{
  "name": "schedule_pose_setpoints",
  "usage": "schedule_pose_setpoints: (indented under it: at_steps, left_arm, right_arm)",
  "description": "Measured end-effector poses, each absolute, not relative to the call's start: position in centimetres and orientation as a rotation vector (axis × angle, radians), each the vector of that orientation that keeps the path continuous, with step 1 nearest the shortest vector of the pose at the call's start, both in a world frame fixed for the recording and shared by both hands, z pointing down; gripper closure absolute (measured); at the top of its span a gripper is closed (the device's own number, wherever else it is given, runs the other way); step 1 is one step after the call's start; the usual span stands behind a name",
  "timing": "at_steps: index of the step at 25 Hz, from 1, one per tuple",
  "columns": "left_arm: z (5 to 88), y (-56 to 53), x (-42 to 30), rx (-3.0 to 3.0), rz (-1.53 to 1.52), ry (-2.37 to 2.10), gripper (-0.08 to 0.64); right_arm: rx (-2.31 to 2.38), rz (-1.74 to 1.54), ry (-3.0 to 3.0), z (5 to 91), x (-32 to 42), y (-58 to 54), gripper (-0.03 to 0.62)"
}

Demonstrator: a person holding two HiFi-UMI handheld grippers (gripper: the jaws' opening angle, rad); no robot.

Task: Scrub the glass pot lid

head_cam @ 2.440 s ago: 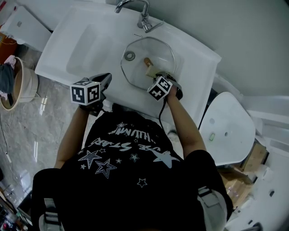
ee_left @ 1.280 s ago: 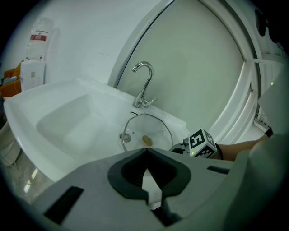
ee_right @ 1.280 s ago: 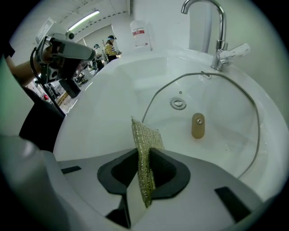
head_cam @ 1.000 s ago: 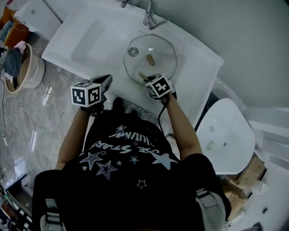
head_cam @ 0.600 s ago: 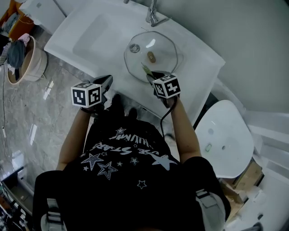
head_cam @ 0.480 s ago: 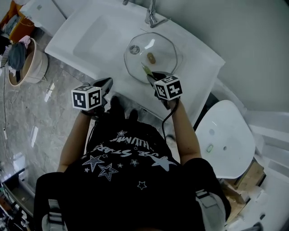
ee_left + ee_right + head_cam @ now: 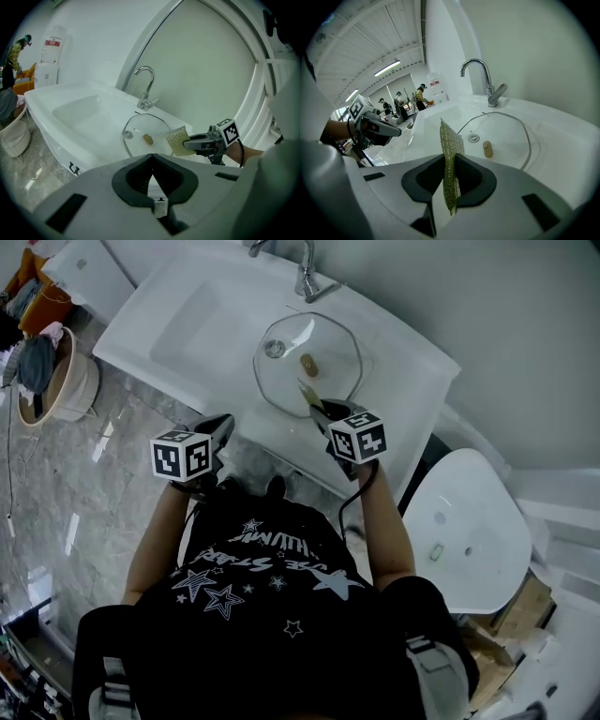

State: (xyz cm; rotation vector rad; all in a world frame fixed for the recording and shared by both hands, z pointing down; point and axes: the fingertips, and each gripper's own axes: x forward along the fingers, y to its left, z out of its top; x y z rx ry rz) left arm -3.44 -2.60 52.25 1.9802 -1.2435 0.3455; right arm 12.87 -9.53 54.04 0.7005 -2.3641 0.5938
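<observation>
The right tongs (image 7: 449, 180) are clenched on a green scrub pad (image 7: 451, 140), which stands on edge between them and sticks out toward the faucet (image 7: 305, 279). The glass pot lid (image 7: 328, 348) lies flat in the sink (image 7: 178, 310) just in front of the faucet, with its knob (image 7: 307, 362) up. The pad hangs over the lid's edge farthest from the faucet. The left tongs (image 7: 151, 160) are pressed together on nothing, farther from the faucet, by the sink's front edge.

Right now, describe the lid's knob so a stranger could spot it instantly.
Find the white sink below the curved tap. A glass pot lid lies there; the knob is the small tan stub at its middle, unlike the grey metal ring beside it.
</observation>
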Motion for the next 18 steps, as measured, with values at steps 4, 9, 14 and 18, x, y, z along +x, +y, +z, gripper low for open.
schedule_pose_setpoints:
  at_steps: [4, 9, 14, 18]
  left_arm:
    - [52.3, -2.1, -3.1, 1.982, 0.347, -1.217, 0.552]
    - [52.3, -1.2, -3.1, 1.993, 0.325, -1.189, 0.552]
    - [52.2, 1.4, -4.3, 1.995, 0.326, -1.193, 0.552]
    - [51.9, 4.2, -6.5, 2.009, 0.361, -1.217, 0.552]
  right_arm:
    - [0.735, 0.627, -2.372, 53.9, 13.6, -9.0, 0.525]
    - [0.766, 0.657, -2.368, 53.8, 13.7, -8.0, 0.525]
    - [0.822, 0.712, -2.359, 54.0, 13.4, -6.2, 0.525]
    - [0.85, 0.726, -2.341, 54.1, 12.6, -3.9, 0.525]
